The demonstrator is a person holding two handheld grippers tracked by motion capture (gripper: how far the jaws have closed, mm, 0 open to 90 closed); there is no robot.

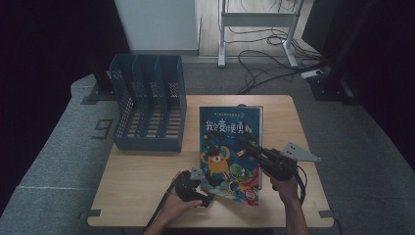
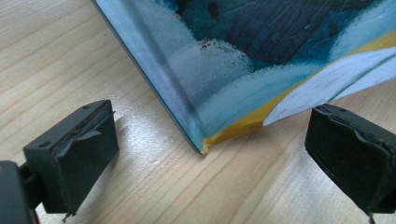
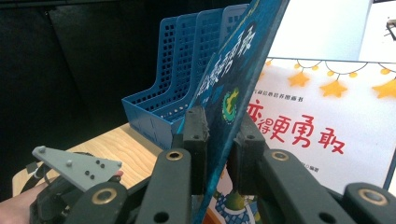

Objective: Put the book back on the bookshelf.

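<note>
A picture book with a blue cartoon cover lies on the wooden table. My right gripper is shut on the right edge of the front cover, which stands lifted off the white title page; the right gripper's jaws pinch the cover from both sides. My left gripper is open at the book's near left corner. Its two black pads stand wide apart on either side of that corner, just above the wood, with nothing between them.
A blue perforated file rack with several slots stands at the table's back left, close beside the book's far left edge. Bare wood lies in front of the rack. Cables and a white stand's legs are on the floor beyond the table.
</note>
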